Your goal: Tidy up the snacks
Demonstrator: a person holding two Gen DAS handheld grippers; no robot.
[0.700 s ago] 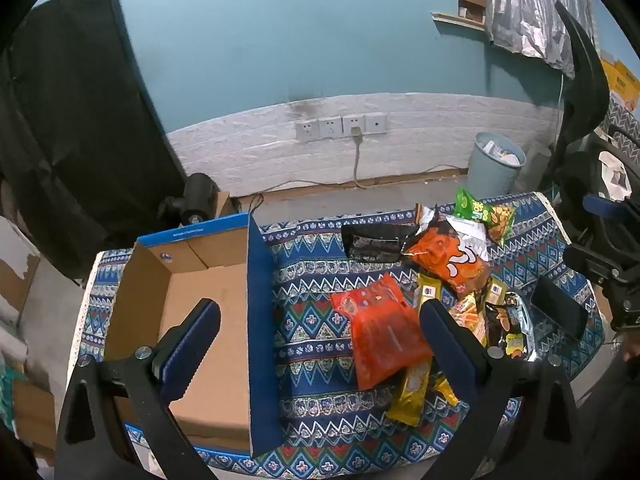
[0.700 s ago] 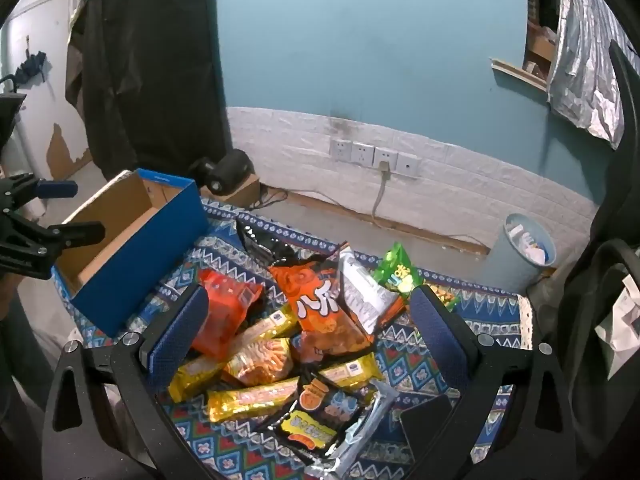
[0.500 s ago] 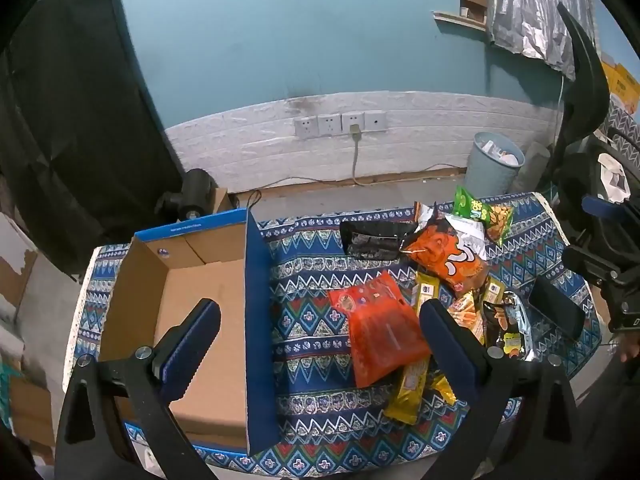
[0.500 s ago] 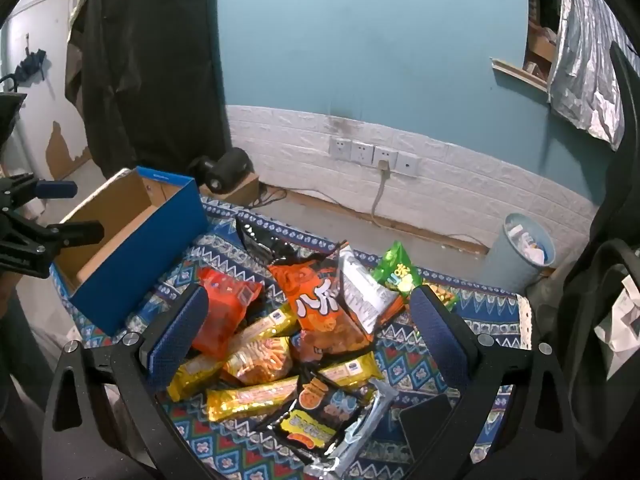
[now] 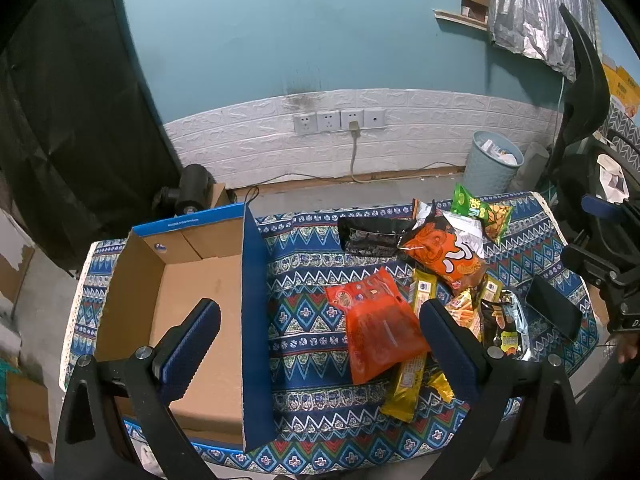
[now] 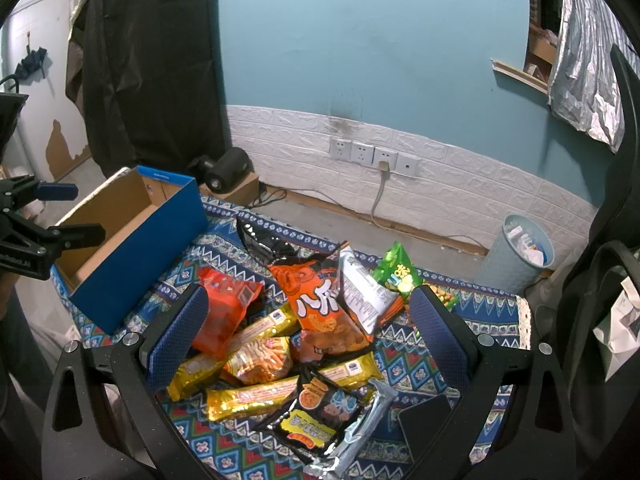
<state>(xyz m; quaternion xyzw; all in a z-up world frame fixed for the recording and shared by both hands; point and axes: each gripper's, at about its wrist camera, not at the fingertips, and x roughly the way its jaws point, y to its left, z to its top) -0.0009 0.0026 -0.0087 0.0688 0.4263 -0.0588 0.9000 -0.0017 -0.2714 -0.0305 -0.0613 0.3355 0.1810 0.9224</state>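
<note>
A pile of snack packets lies on the patterned cloth (image 5: 304, 280): a red packet (image 5: 376, 328), an orange bag (image 6: 320, 304), a black packet (image 5: 372, 236), a green bag (image 6: 396, 276) and several yellow bars (image 6: 252, 396). To their left stands an open cardboard box with blue walls (image 5: 254, 280), nothing in it. My left gripper (image 5: 320, 344) hovers open, straddling the box's right wall, one finger over the box floor, the other by the red packet. Above the pile, my right gripper (image 6: 308, 332) also stands open. Neither holds anything.
A black phone (image 6: 426, 420) lies on the cloth at the near right of the pile. Beyond the table are a grey bin (image 6: 520, 252), wall sockets (image 5: 340, 120) with a cable and a black speaker (image 5: 192, 192). A black chair (image 6: 608, 280) stands at right.
</note>
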